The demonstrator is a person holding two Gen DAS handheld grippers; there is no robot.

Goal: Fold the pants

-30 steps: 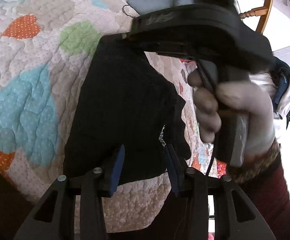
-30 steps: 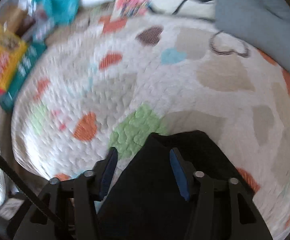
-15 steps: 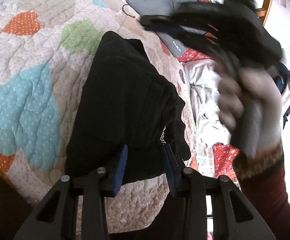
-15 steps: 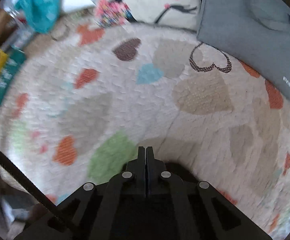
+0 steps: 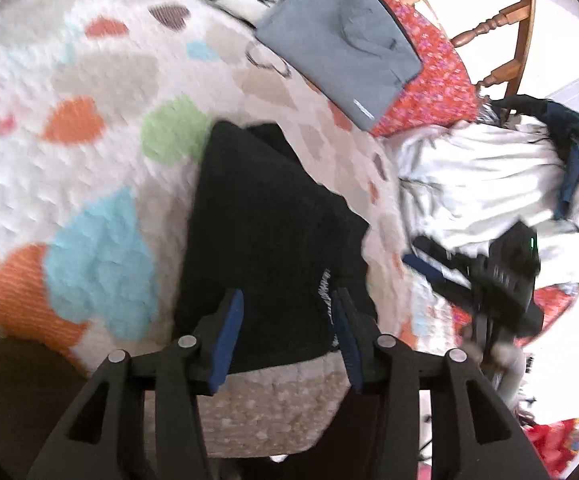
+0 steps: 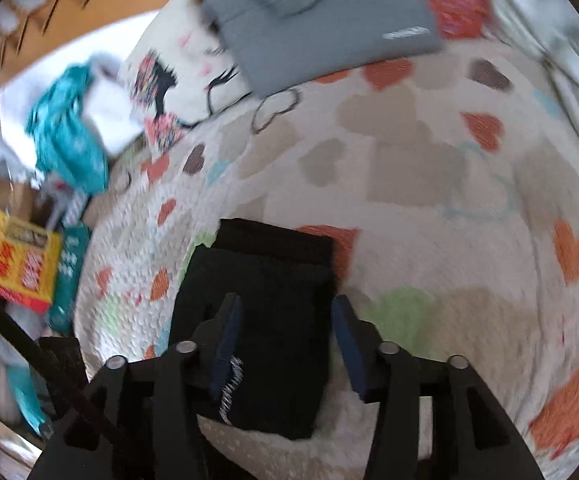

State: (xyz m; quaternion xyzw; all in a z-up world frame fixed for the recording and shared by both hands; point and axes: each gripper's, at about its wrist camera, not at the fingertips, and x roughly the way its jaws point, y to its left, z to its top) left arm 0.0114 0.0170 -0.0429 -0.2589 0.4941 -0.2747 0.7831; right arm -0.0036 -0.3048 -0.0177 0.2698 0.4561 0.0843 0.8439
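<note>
The black pants (image 5: pixel 265 232) lie folded into a compact stack on the heart-patterned quilt (image 5: pixel 89 184). They also show in the right wrist view (image 6: pixel 265 304), with a white printed logo near the left finger. My left gripper (image 5: pixel 287 332) is open, its blue pads spread above the near edge of the pants, gripping nothing. My right gripper (image 6: pixel 285 344) is open above the pants too, and shows off the bed's right side in the left wrist view (image 5: pixel 489 280).
A grey laptop sleeve (image 5: pixel 341 44) lies at the far end of the quilt, also in the right wrist view (image 6: pixel 321 20). A wooden chair (image 5: pixel 501 20) and a heap of white and blue clothes (image 5: pixel 489 176) stand right. Yellow box (image 6: pixel 13 260) and teal cloth (image 6: pixel 65 140) left.
My right gripper was shut at the far end of the pants; it has opened and pulled back to the right side of the bed. My left gripper has lifted slightly, still open.
</note>
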